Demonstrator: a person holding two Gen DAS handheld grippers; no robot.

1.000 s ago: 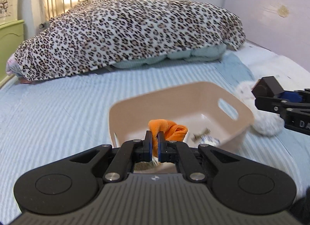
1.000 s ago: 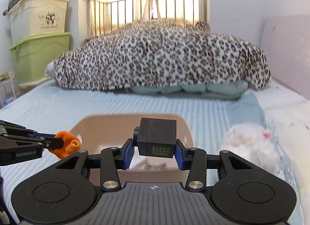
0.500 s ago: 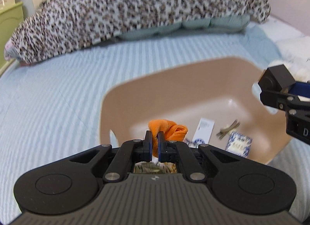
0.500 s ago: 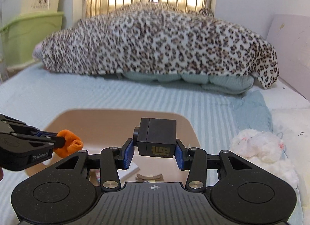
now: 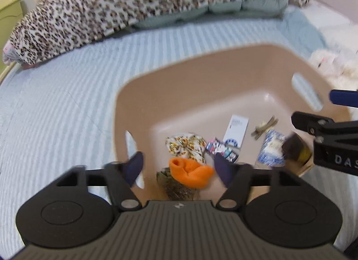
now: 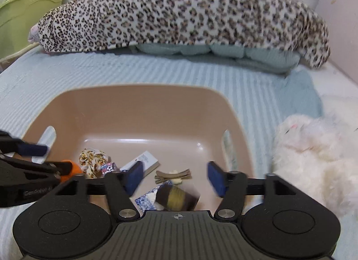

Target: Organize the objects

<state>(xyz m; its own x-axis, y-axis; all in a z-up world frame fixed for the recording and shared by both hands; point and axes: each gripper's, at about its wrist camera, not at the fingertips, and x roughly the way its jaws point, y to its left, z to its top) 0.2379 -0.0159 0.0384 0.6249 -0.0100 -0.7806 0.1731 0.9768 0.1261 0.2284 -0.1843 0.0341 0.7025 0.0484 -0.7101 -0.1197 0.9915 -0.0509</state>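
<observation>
A beige plastic basket sits on the striped bed. My left gripper hangs over its near left corner with jaws opening. The orange cloth piece lies loose below and between them, touching neither pad. My right gripper is over the basket's near right part, jaws also opening. The black box with a yellow label is blurred under it, free of the pads. Each wrist view shows the other tool: the right gripper and the left gripper.
Inside the basket lie a floral scrunchie, a white card, a brown hair clip and a blue patterned packet. A white plush toy lies right of it, a leopard blanket behind, green storage bins far left.
Both grippers went from shut to open. The orange cloth has left the left jaws and the black box has left the right jaws; both have dropped into the basket. Both views tilted downward.
</observation>
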